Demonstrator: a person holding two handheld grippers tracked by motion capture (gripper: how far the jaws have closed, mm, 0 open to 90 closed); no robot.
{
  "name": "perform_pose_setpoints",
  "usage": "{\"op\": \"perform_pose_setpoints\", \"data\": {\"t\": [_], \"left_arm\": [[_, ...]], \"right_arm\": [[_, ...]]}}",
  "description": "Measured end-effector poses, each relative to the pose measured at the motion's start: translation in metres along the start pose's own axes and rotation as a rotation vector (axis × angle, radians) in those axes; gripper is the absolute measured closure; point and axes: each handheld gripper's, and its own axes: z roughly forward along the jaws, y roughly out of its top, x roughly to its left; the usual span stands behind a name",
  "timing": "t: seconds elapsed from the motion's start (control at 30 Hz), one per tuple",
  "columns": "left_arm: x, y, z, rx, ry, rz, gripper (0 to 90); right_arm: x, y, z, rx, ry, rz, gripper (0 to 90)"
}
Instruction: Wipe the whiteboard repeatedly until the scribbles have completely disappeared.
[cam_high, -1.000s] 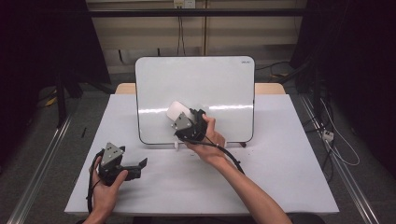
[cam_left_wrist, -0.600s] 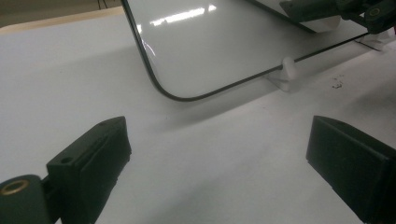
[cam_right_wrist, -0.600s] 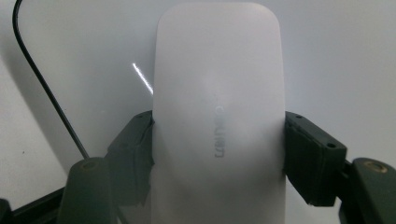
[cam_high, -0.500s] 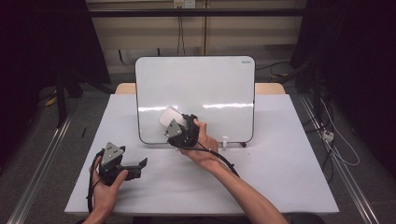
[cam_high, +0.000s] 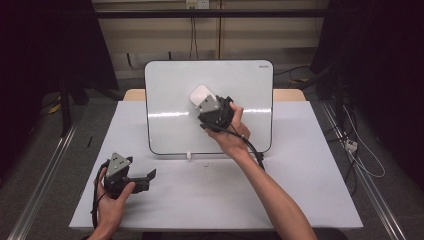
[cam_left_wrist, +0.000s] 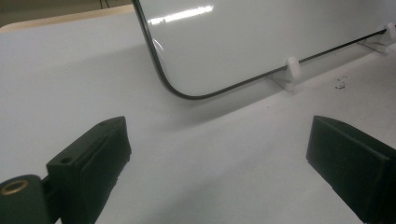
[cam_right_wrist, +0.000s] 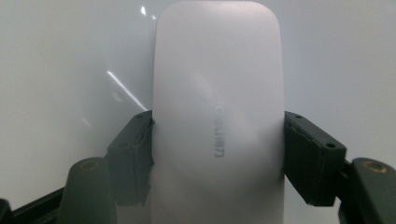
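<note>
The right gripper (cam_high: 212, 112), jaws clenched on the white eraser (cam_right_wrist: 217, 121), has swept rightward up the whiteboard (cam_high: 170, 90); wiping continues. The left gripper (cam_high: 142, 179) rests, jaws apart.

the high view looks forward and down over the whole surface (cam_high: 300, 200); both gripper views sit low and close, all 3 sharing the whiteboard (cam_high: 240, 85).

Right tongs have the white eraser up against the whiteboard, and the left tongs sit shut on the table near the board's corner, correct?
Not quite: the left tongs are open, not shut; the left gripper view shows its jaws wide apart over the bare table. The rest holds: the right tongs clamp the eraser against the whiteboard.
</note>
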Motion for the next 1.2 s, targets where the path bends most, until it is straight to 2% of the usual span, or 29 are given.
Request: {"op": "perform_pose_setpoints", "data": {"t": [0.07, 0.13, 0.23, 0.37, 0.6, 0.77, 1.07, 1.2], "left_arm": [[-0.001, 0.000, 0.000, 0.001, 0.002, 0.006, 5.9], [-0.001, 0.000, 0.000, 0.001, 0.002, 0.005, 5.9], [0.000, 0.000, 0.002, 0.004, 0.001, 0.005, 5.9], [0.000, 0.000, 0.003, 0.010, 0.000, 0.007, 5.9], [0.001, -0.001, 0.004, 0.018, -0.004, 0.004, 5.9], [0.001, -0.001, 0.004, 0.009, -0.002, -0.001, 5.9], [0.001, 0.000, 0.004, 0.007, 0.001, 0.002, 5.9], [0.000, -0.001, 0.002, 0.014, 0.004, 0.006, 5.9]], "right_arm": [[-0.004, 0.000, 0.000, 0.000, -0.003, 0.013, 31.6], [-0.016, -0.002, 0.000, -0.002, -0.011, 0.052, 31.6], [-0.024, -0.003, -0.001, 0.001, -0.018, 0.097, 31.6], [-0.025, -0.004, -0.003, -0.013, -0.015, 0.116, 31.6], [-0.030, -0.006, -0.005, -0.035, 0.023, 0.175, 31.7], [-0.029, -0.009, -0.007, -0.038, 0.025, 0.165, 31.7], [-0.028, -0.015, -0.010, -0.049, 0.036, 0.178, 31.7], [-0.026, -0.007, -0.024, -0.105, 0.035, 0.147, 31.7]]}}
